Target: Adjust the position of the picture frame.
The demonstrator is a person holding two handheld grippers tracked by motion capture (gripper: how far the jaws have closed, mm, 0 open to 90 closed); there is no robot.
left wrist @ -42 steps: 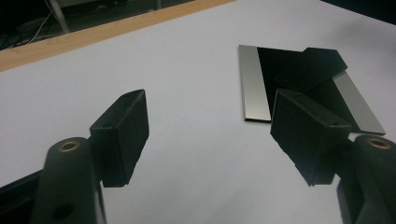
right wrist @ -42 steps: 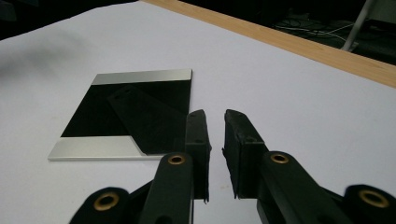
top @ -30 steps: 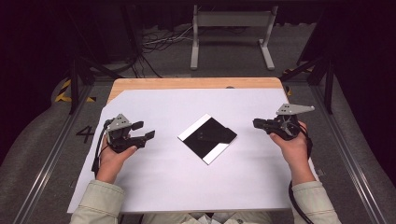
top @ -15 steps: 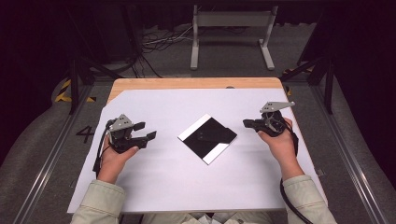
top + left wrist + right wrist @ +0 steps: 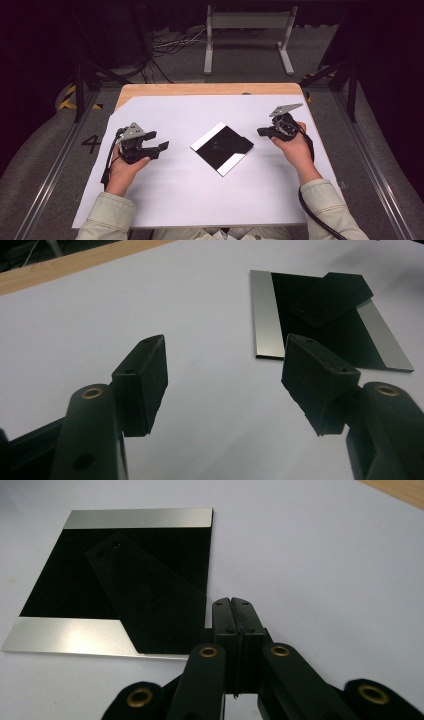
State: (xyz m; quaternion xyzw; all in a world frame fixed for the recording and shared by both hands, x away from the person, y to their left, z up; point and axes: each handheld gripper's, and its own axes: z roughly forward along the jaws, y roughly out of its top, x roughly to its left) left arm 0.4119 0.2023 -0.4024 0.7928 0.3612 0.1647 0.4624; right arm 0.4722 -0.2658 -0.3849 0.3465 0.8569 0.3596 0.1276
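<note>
Since a second ago we see the right gripper (image 5: 264,132) has slid inward from the worktop's right edge toward the black plate (image 5: 222,148), while the left gripper (image 5: 159,148) has stayed where it was.

In the high view, the plate lies as a diamond at the middle of the white sheet (image 5: 200,200) covering the wooden worktop (image 5: 200,89), between the two grippers and touching neither. A painted "4" (image 5: 92,143) reads on the floor at the left.

In the left gripper view, its fingers (image 5: 142,382) stand released, wide apart, with nothing between them. The plate (image 5: 300,315) lies ahead to the right: flat, square, glossy black with a brushed silver strip on two opposite edges. A smaller matte black piece (image 5: 332,297) with cut corners rests on top.

In the right gripper view, its fingers (image 5: 235,615) are clenched together on nothing, just beside the plate's (image 5: 75,580) near corner. The smaller piece (image 5: 150,600) shows two small holes at one end.
</note>
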